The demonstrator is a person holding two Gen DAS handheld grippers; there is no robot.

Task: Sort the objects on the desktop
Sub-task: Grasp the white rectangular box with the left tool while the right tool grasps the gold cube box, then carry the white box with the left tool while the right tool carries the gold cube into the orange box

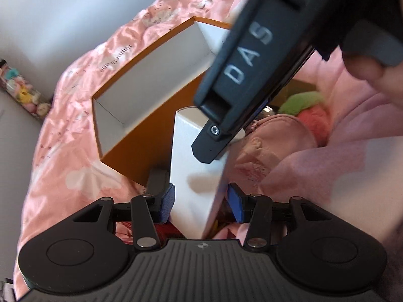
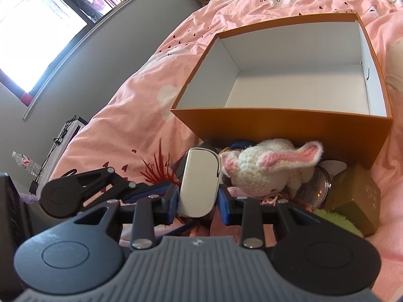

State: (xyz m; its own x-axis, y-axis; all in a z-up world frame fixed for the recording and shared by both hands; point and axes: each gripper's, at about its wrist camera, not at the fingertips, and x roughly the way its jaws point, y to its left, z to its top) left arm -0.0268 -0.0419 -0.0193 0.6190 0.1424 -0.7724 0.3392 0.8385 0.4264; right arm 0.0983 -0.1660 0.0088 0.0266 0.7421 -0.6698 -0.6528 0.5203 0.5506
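Looks like a handoff: right gripper (image 2: pixel 197 196) is clamped on the white case (image 2: pixel 199 181), left gripper (image 1: pixel 199 201) is slack around it, so next it goes up into the box (image 2: pixel 282 123) ahead.

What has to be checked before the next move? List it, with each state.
1. Right claw grips the white rounded plastic case: pads lie against both sides, ok.
2. Left claw clear of the load: not ok, a white object stands between its open pads.
3. Orange cardboard box with white inside ready: top open, visible floor bare, ok.
4. Crocheted white-and-pink rabbit free of the case: cannot tell, its ear lies close beside it.
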